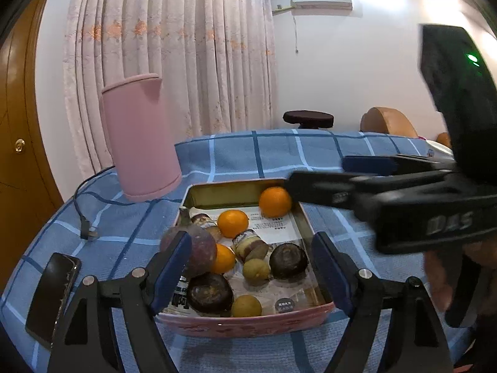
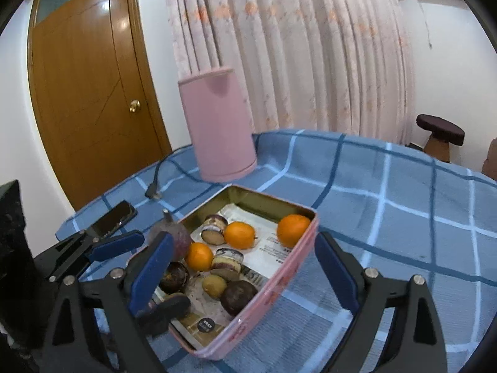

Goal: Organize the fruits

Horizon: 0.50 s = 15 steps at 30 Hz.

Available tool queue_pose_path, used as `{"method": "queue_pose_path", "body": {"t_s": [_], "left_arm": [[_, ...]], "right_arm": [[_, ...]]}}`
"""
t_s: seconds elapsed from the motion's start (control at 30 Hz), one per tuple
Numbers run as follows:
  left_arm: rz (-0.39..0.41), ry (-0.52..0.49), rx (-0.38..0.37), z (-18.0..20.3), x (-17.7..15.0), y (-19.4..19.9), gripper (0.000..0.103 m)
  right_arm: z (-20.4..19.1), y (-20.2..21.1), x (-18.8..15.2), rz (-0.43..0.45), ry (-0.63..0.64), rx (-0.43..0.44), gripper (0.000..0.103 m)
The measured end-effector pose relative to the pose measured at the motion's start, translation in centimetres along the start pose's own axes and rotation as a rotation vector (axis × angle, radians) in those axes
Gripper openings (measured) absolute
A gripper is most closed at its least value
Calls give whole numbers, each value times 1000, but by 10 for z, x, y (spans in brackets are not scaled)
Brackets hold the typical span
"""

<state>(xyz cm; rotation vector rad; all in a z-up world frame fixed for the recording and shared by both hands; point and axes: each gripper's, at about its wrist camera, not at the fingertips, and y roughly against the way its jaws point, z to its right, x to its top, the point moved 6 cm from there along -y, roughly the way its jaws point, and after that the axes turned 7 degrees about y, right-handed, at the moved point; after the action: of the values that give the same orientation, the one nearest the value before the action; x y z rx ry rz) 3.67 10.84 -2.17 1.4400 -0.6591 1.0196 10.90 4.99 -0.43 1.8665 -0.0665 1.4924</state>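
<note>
Both hand-held grippers hang over a pink tin [image 1: 248, 321] of fruit on the blue checked desk [image 2: 403, 217]. The left hand-held gripper [image 1: 251, 267] stands wide open with nothing between its blue pads, and the right hand-held gripper [image 2: 245, 273] is spread wide and empty too.

A purple round fruit [image 1: 192, 250] sits at the tin's left rim in the left wrist view, right against the left pad. I judge it the likeliest trouble: a nudge from that pad could tip it over the rim toward the phone [image 1: 52, 295] at the lower left. In the tin, three oranges [image 1: 233, 223] lie loose on glossy paper; round and smooth, they could roll or squirt out of a closing grip. The wrapped cakes [image 1: 248, 244] and dark fruits [image 1: 289, 261] crowd the lower half, so a pad coming down may squash a neighbour. The two grippers are near each other and could collide.

The right gripper is blurred at the right of the left wrist view. The left pad hides part of the tin in the right wrist view. Whether the purple fruit rests in the tin or on its edge, I cannot tell. The print on the paper is unreadable.
</note>
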Motion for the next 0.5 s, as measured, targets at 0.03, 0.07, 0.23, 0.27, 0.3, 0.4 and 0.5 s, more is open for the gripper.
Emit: {"method": "queue_pose_path", "body": {"t_s": [0.03, 0.07, 0.23, 0.27, 0.3, 0.4, 0.5], "left_arm": [[1, 2, 4, -1, 1, 1, 81], [3, 5, 10, -1, 2, 2, 81], [20, 7, 14, 0, 6, 11, 81], [23, 5, 12, 2, 7, 13, 81], [27, 3, 12, 3, 7, 15, 81], [34, -2, 12, 6, 9, 18, 81], [36, -2, 13, 8, 9, 21, 81]], "right_arm": [[4, 8, 0, 14, -11, -15, 97], [8, 14, 0, 24, -23, -27, 98], [18, 38, -6, 60, -57, -66, 101], [19, 43, -8, 63, -54, -82, 101], [19, 47, -10, 65, -53, -95, 102], [20, 56, -17, 73, -54, -121, 103], [20, 64, -22, 73, -53, -137, 103]]}}
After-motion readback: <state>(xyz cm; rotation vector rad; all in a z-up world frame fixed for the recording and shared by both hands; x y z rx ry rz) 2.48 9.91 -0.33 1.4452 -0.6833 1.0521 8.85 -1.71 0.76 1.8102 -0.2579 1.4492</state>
